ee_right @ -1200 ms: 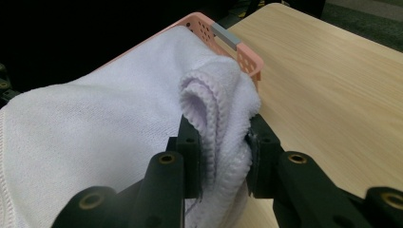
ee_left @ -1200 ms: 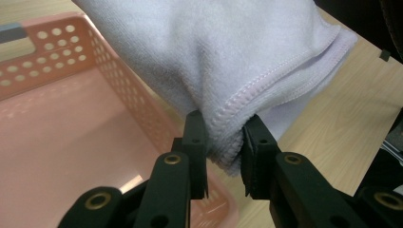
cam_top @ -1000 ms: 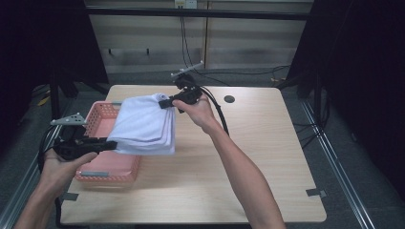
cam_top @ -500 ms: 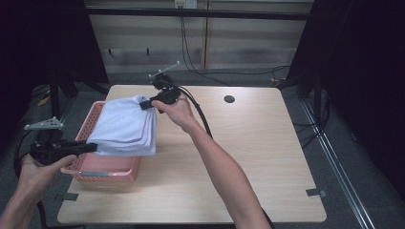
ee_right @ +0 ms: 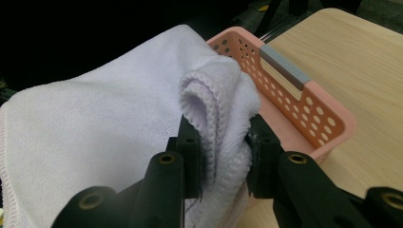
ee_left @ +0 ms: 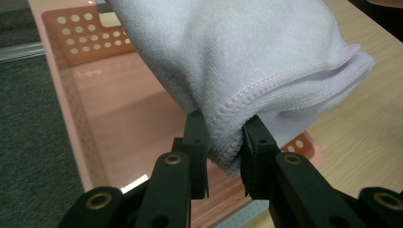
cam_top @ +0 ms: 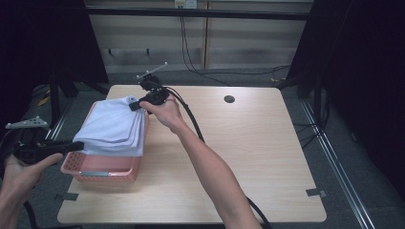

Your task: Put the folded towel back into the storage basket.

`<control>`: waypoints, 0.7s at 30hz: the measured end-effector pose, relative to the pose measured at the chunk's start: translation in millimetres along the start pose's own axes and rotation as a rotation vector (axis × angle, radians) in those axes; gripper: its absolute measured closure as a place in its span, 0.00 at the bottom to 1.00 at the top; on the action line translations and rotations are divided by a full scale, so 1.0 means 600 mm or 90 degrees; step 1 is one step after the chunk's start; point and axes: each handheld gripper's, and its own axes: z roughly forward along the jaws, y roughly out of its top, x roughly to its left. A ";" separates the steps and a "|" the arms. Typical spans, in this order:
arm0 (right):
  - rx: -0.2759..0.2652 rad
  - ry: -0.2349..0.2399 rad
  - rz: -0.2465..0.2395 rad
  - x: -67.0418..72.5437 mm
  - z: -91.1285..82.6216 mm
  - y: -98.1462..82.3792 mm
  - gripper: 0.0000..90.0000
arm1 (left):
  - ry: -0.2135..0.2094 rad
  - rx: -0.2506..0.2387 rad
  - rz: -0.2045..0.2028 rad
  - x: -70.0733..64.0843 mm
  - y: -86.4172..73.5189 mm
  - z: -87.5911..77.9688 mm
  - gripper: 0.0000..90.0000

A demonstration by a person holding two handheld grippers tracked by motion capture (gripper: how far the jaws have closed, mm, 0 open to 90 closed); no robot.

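Observation:
A folded pale lilac towel (cam_top: 114,128) hangs stretched between my two grippers above a pink perforated basket (cam_top: 102,169) at the table's left edge. My left gripper (cam_top: 74,144) is shut on the towel's near corner; in the left gripper view its jaws pinch the stitched hem of the towel (ee_left: 266,61) at my left gripper (ee_left: 224,159), over the basket (ee_left: 114,118). My right gripper (cam_top: 134,106) is shut on the far corner; the right gripper view shows rolled layers of the towel (ee_right: 109,128) squeezed in my right gripper (ee_right: 223,156) beside the basket (ee_right: 304,104) rim.
The wooden table (cam_top: 248,157) spreads to the right of the basket, with a round cable hole (cam_top: 229,99) near its far edge. A black cable (cam_top: 188,117) trails from the right gripper along the forearm. Dark floor and rails surround the table.
Both hands have carried the towel leftward across the table, from partly over the tabletop to above the basket. Both grips have stayed the same.

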 end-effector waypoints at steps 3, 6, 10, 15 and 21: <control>0.002 0.003 -0.002 0.005 0.010 0.002 0.80 | 0.005 -0.001 -0.005 0.008 -0.003 -0.007 0.83; 0.006 0.004 0.004 0.008 0.022 0.003 0.80 | 0.009 0.006 -0.009 0.015 -0.005 -0.009 0.83; 0.009 0.005 0.007 0.013 0.038 0.006 0.80 | 0.019 0.011 -0.020 0.028 -0.012 -0.013 0.83; 0.008 0.001 0.008 0.019 0.054 0.009 0.80 | 0.032 0.009 -0.031 0.042 -0.021 -0.016 0.84; 0.025 0.004 0.013 0.016 0.075 0.003 0.80 | 0.033 0.023 -0.049 0.057 -0.034 -0.002 0.84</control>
